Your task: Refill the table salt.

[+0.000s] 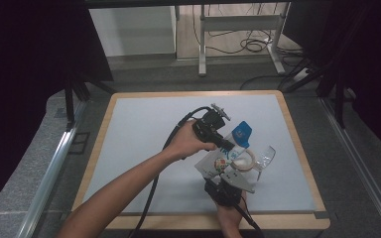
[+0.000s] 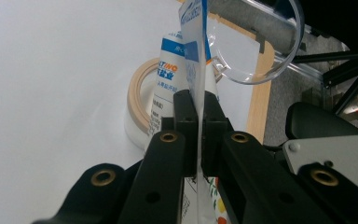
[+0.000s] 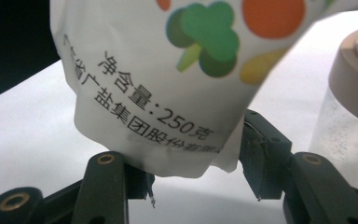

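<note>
A: What's the job here, and how should it be handled?

B: It looks like salt is being tipped out of the white bag (image 1: 222, 158) into the jar (image 1: 244, 161) with the tan rim. The bag is held between both grippers, above the surface (image 1: 144, 134), at about five o'clock from the surface's middle in the high view. The jar stands directly under the bag's upper end, and a clear lid (image 1: 264, 157) leans just beside the jar at about three o'clock of it.

A: So what matters for a clean pour?

B: I'd keep the bag's mouth over the jar opening and raise the bottom end slowly, so the contents slide rather than dump. The thin top seam could slip or fold, so the pinch there should stay firm, and the jar must not be nudged.

A: Start with the left gripper (image 2: 198, 105). How does it stand?

B: Its jaws are pressed nearly together, clamped on the flat blue-and-white top edge of the bag, which runs upright through them in the left gripper view. The jar rim shows beyond at about ten o'clock, the lid at about one o'clock.

A: And the right gripper (image 3: 196, 158)?

B: About half open, its jaws sit either side of the bag's fuller bottom corner. The left jaw touches the bag; the right one seems to press a fold, so I judge it a grip. The jar stands close at three o'clock.
</note>
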Demonstrator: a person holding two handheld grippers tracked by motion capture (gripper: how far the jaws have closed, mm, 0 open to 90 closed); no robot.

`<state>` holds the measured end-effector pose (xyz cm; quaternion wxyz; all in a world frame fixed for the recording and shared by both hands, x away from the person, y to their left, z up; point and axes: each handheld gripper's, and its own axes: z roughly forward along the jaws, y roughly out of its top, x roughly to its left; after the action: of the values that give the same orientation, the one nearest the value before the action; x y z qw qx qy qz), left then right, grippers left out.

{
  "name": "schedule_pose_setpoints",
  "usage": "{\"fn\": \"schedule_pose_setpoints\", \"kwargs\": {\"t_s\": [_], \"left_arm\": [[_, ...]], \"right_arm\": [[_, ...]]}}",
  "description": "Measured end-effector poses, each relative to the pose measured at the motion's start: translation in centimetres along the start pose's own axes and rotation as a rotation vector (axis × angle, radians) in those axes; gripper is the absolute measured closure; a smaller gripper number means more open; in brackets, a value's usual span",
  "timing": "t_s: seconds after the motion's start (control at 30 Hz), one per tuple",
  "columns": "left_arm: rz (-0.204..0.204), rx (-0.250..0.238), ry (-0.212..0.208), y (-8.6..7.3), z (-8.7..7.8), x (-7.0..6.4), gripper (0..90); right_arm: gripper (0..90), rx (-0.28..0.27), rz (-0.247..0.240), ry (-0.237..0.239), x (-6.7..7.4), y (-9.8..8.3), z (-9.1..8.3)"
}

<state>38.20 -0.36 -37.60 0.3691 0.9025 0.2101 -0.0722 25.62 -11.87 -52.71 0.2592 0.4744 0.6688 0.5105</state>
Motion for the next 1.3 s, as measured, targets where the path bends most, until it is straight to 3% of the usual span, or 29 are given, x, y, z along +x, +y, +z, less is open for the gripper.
{"fn": "schedule_pose_setpoints", "kwargs": {"t_s": [0.4, 0.7, 0.97, 1.3], "left_arm": [[-0.005, -0.037, -0.002, -1.1, -1.2, 0.3, 89.3], [-0.024, -0.112, 0.026, -2.2, -2.4, 0.9, 89.4], [-0.071, -0.187, 0.085, -4.4, -4.7, 3.0, 89.7], [-0.157, -0.268, 0.166, -8.5, -7.1, 6.5, 89.7]], "right_arm": [[50.8, 0.019, 0.003, -0.009, -0.5, -0.1, 0.1], [48.0, 0.023, -0.039, 0.007, -0.2, -0.1, 0.0], [41.1, 0.068, -0.085, 0.073, 0.7, -0.4, 0.2], [41.0, 0.073, -0.060, 0.082, 0.0, -0.2, 0.1]]}}
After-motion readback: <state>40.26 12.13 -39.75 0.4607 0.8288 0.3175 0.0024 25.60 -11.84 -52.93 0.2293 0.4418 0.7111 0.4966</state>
